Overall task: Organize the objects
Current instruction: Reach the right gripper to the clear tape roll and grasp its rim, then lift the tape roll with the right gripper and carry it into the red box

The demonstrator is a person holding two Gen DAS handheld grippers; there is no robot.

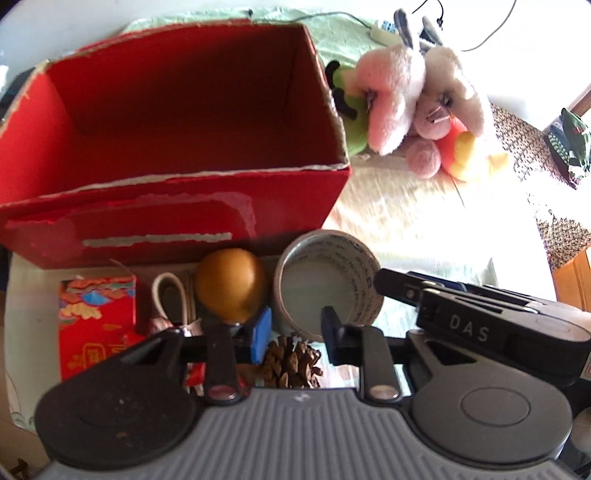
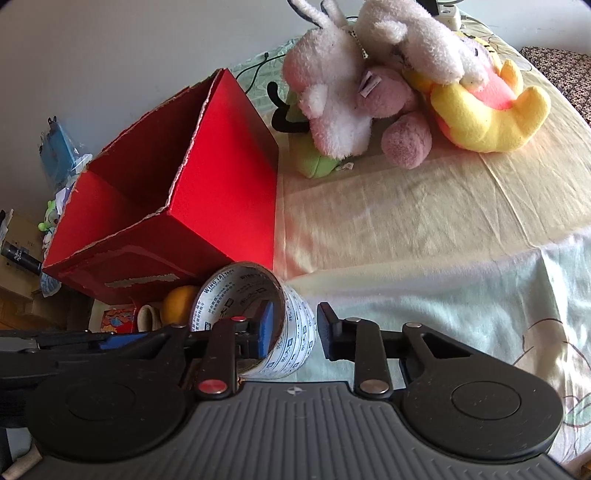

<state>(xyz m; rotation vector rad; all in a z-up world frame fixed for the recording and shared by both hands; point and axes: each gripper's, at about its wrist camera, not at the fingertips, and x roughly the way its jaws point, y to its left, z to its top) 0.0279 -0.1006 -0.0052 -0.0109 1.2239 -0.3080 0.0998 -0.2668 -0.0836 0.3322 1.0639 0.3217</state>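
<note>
An open red cardboard box (image 1: 177, 192) stands on the bed, also seen in the right wrist view (image 2: 207, 206). In front of it lie a red printed packet (image 1: 98, 325), a white looped cord (image 1: 173, 295), an orange ball (image 1: 231, 290), a roll of printed tape (image 1: 328, 284) and a pine cone (image 1: 291, 363). My left gripper (image 1: 295, 336) is open, its fingers either side of the pine cone and just above it. My right gripper (image 2: 295, 328) is open and straddles the near wall of the tape roll (image 2: 291, 343), one finger inside the ring.
A pile of plush toys (image 2: 388, 85), pink, white, yellow and green, lies right of the box on the cream sheet (image 2: 424, 214). Cables and a power strip (image 1: 384, 29) lie behind them. Boxes and clutter (image 2: 26, 258) sit off the bed's left edge.
</note>
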